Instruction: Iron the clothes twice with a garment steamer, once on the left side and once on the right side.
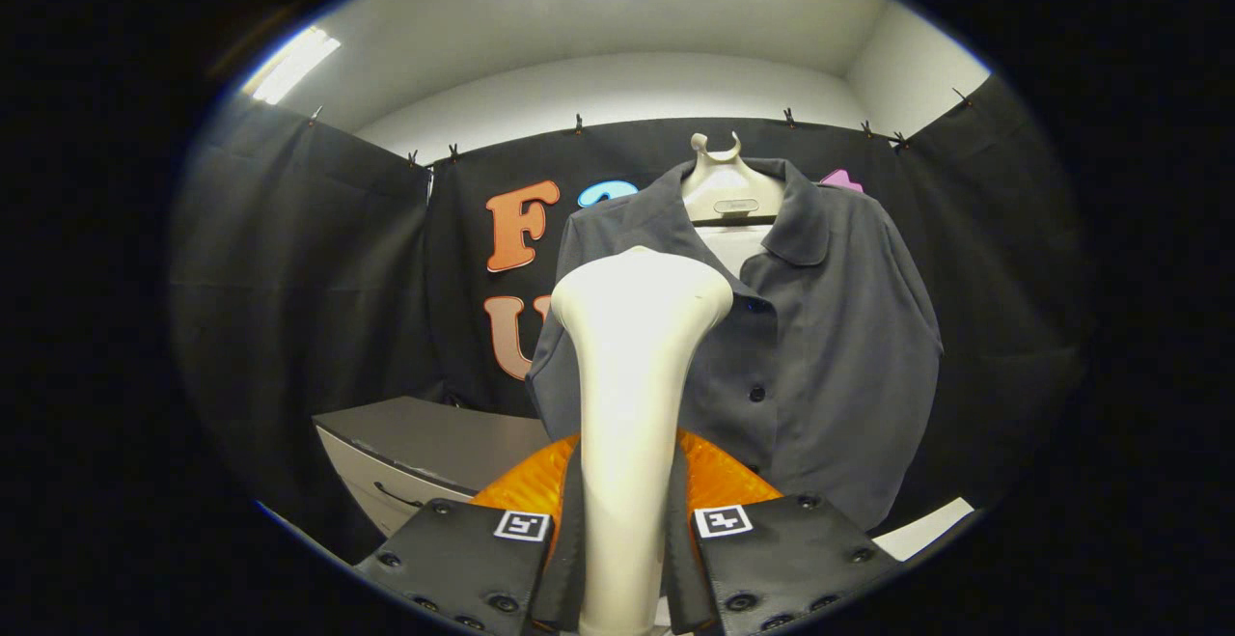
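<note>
Worktop [434, 443] is sitting low on the left, grey top, drawer front with a handle facing the claw, its far edge running back to the booth wall. Claw [627, 559] is clamping the garment steamer [632, 366] by its handle, both fingers pressing on it from either side. Steamer is standing upright between the fingers, its wide head rising above them and overlapping the shirt's left half. Something orange and ribbed [714, 477] is showing just behind the fingers at the handle's base. Dark grey shirt [830, 346] is hanging on a pale hanger [728, 187] beyond the steamer, buttoned, collar open, against the black wall.
</note>
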A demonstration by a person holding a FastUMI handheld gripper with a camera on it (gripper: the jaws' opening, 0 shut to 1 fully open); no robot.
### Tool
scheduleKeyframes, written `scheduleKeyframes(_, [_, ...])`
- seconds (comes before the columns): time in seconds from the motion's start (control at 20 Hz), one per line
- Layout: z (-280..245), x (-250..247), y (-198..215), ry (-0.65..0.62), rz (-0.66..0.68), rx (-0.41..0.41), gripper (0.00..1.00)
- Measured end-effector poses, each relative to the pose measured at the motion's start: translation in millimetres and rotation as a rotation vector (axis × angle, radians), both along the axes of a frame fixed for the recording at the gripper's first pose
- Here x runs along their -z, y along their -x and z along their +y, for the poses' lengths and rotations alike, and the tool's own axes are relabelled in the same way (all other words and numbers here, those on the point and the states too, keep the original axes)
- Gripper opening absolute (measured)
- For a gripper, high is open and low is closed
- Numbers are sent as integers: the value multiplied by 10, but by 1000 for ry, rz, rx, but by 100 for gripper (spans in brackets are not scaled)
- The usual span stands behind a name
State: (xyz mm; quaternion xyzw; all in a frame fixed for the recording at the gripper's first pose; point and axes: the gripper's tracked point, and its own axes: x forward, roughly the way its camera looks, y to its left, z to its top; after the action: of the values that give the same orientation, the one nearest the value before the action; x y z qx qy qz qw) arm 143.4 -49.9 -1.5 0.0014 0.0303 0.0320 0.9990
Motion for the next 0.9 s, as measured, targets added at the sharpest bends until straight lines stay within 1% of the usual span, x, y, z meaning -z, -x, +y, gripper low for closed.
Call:
scheduleKeyframes(0.4, [-9,287,-361,6,41,-15,41])
scheduleKeyframes(0.6, [-39,348,-542,2,46,-8,41])
scheduleKeyframes(0.9, [-53,521,-638,6,56,2,41])
